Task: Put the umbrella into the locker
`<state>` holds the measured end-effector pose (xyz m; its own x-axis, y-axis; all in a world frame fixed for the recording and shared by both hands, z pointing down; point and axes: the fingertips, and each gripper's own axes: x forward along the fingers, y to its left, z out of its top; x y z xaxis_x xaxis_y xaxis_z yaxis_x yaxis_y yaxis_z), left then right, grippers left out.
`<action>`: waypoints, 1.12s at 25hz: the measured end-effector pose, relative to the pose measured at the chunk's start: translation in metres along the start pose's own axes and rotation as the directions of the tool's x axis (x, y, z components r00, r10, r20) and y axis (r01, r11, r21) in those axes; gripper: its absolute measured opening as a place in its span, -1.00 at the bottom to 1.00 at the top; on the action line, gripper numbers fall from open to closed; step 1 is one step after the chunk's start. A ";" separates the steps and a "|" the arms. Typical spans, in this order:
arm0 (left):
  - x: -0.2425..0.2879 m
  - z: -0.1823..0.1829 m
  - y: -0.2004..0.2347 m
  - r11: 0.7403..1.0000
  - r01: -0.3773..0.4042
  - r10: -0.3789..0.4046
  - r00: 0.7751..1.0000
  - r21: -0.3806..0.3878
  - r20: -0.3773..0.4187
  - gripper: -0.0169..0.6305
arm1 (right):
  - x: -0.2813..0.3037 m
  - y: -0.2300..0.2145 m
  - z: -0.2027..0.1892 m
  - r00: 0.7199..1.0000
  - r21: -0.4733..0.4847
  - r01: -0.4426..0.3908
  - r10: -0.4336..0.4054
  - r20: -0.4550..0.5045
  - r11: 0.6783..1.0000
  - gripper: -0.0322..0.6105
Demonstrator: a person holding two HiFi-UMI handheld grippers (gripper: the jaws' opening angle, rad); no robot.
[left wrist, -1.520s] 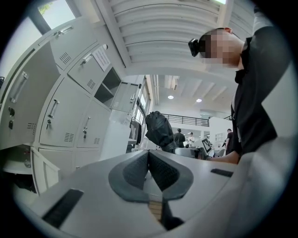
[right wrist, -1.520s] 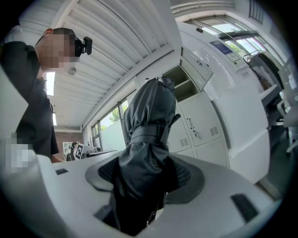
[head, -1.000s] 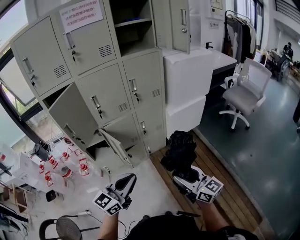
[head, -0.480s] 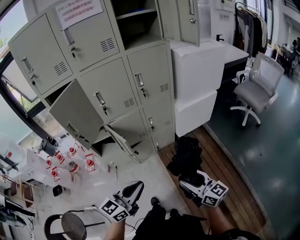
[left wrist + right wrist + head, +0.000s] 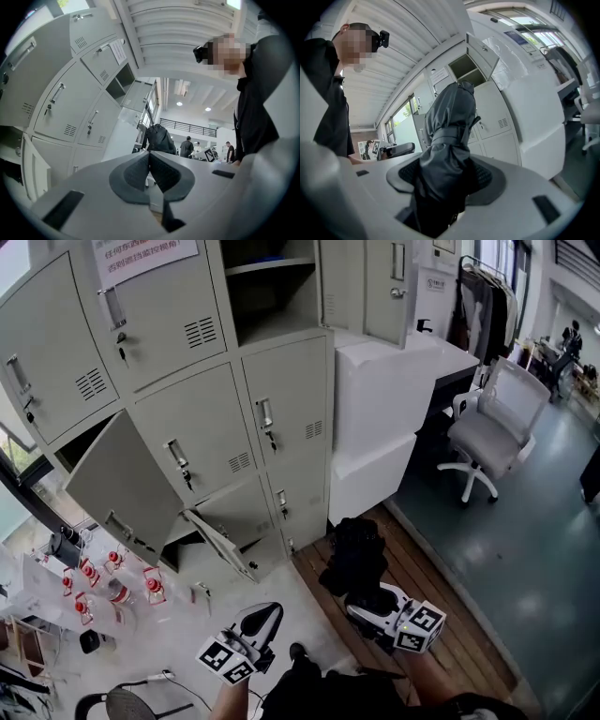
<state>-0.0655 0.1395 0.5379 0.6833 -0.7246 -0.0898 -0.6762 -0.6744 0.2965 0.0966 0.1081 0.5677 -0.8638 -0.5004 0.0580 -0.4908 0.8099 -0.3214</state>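
Note:
A folded black umbrella [image 5: 354,557] stands up out of my right gripper [image 5: 367,594], which is shut on it; in the right gripper view the umbrella [image 5: 449,136] fills the space between the pads. My left gripper [image 5: 261,620] is shut with nothing in it, its pads [image 5: 140,171] pressed together. The grey locker bank [image 5: 187,399] stands ahead and to the left. One upper compartment [image 5: 274,287] is open, its door [image 5: 366,282] swung right. Two lower doors [image 5: 117,486] hang open as well.
A white cabinet [image 5: 384,418] adjoins the lockers on the right, with a grey office chair [image 5: 487,432] beyond it. Small red-and-white items [image 5: 112,577] lie on the floor at left. I stand where white floor meets wooden planks [image 5: 441,615]. People stand in the distance.
The head view has shifted slightly, so the lockers sit a little more to the left and lower. Both grippers keep about the same pose and the umbrella stays held.

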 end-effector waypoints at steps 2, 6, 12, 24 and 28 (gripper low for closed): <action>0.006 0.009 0.021 1.000 0.010 -0.010 1.000 0.006 0.007 -0.90 | 0.017 -0.007 0.009 1.000 -0.007 0.008 -0.008 -0.003 1.000 -0.08; 0.017 0.030 0.065 1.000 0.019 -0.018 0.999 -0.013 0.035 -0.90 | 0.048 -0.021 0.023 1.000 -0.019 0.024 -0.024 -0.013 1.000 -0.09; 0.030 0.060 0.099 0.996 0.080 -0.082 0.996 0.041 0.034 -0.90 | 0.098 -0.039 0.044 0.998 0.029 0.058 -0.059 0.034 0.998 -0.08; 0.072 0.096 0.147 0.984 0.153 -0.154 0.988 0.085 0.005 -0.90 | 0.145 -0.078 0.074 0.993 -0.004 0.095 -0.095 0.072 0.995 -0.09; 0.098 0.111 0.165 0.987 0.119 -0.118 0.993 0.112 -0.014 -0.90 | 0.165 -0.105 0.092 0.993 -0.021 0.078 -0.076 0.090 0.997 -0.09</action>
<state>-0.1411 -0.0586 0.4725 0.7620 -0.6381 -0.1105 -0.6170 -0.7672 0.1753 0.0162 -0.0874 0.5236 -0.8102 -0.5861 -0.0030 -0.5590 0.7744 -0.2964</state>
